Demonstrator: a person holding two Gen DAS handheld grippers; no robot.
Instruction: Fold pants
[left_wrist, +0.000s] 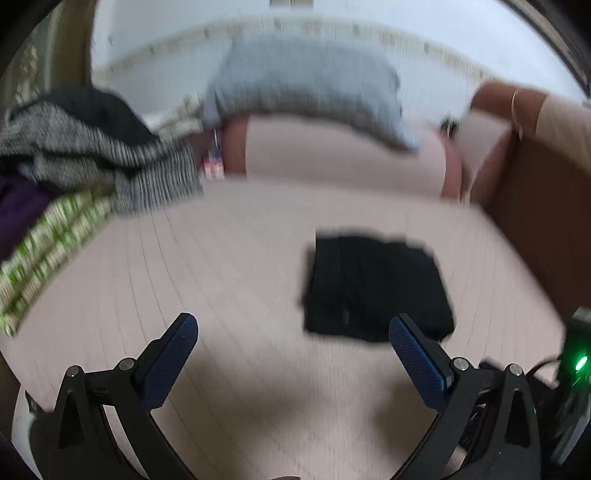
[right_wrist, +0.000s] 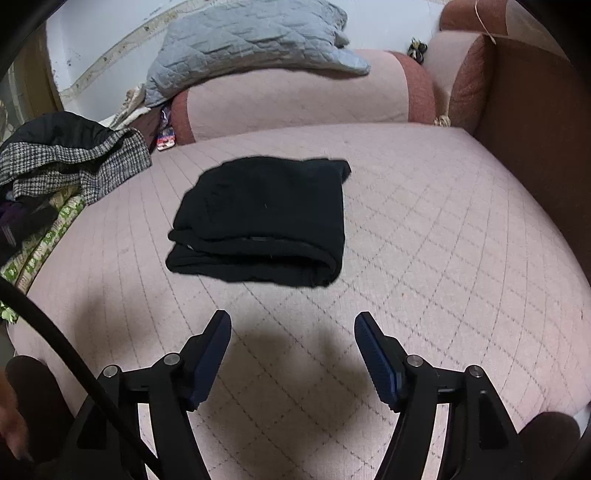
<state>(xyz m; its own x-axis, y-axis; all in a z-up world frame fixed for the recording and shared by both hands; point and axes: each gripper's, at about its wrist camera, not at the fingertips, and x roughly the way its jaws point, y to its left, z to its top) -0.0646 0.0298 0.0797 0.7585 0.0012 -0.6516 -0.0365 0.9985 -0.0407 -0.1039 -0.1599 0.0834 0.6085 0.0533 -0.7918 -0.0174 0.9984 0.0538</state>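
Note:
Black pants (right_wrist: 262, 221) lie folded into a compact rectangle on the pink quilted sofa seat (right_wrist: 424, 240). They also show in the blurred left wrist view (left_wrist: 373, 288), ahead and to the right. My left gripper (left_wrist: 293, 323) is open and empty above the seat, its right finger near the pants' near edge. My right gripper (right_wrist: 293, 319) is open and empty, a short way in front of the pants, not touching them.
A pile of clothes with a checked grey garment (right_wrist: 70, 162) and a green-patterned cloth (right_wrist: 40, 243) lies at the left. A grey quilted blanket (right_wrist: 251, 40) lies on the pink bolster (right_wrist: 295, 96) behind. A brown sofa arm (right_wrist: 535, 129) rises at the right.

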